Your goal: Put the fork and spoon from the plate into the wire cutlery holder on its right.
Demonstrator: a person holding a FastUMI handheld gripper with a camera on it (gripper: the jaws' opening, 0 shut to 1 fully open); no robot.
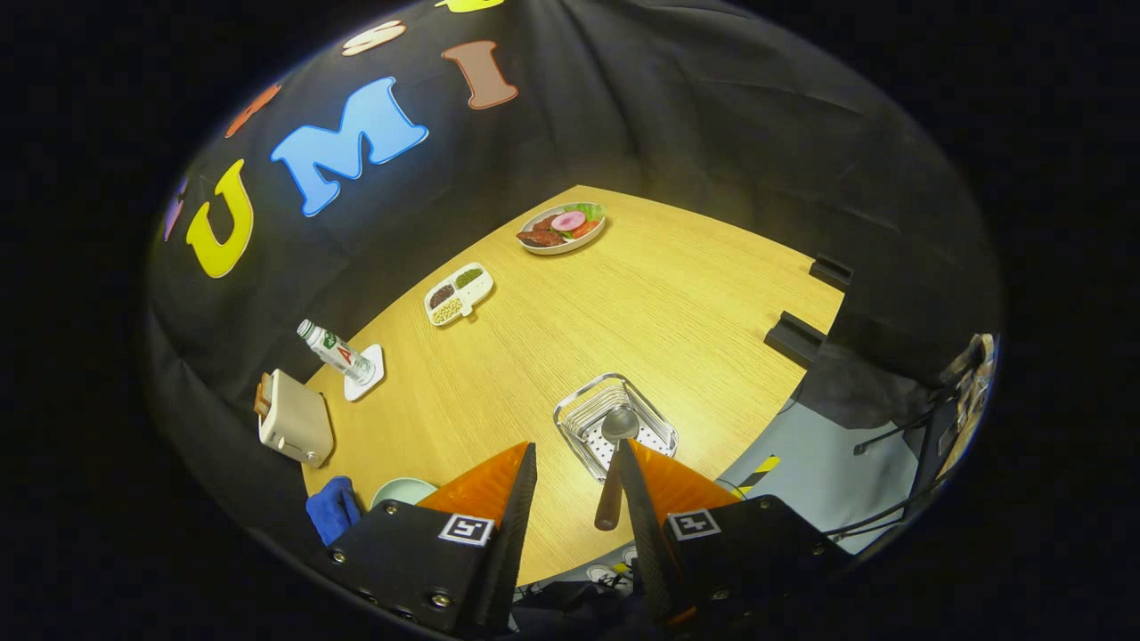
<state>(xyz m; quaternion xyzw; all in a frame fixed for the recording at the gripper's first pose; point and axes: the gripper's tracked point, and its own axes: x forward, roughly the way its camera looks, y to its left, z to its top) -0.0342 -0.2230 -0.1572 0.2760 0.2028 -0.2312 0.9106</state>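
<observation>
- Spoon: I see the bowl end over the wire cutlery holder, handle lying along the inner face of the right finger, angled back toward me.
- Gripper: fingers spread wide; only the right one touches the spoon, left is well clear. Not clamped on anything.
- Holder sits on the wooden table, just ahead of the fingertips, near the table's right edge.
- Pale green plate edge shows beside the left finger, blue cloth next to it.
- Further out: toaster, bottle on a white coaster, divided snack tray, food plate at the far side.
</observation>
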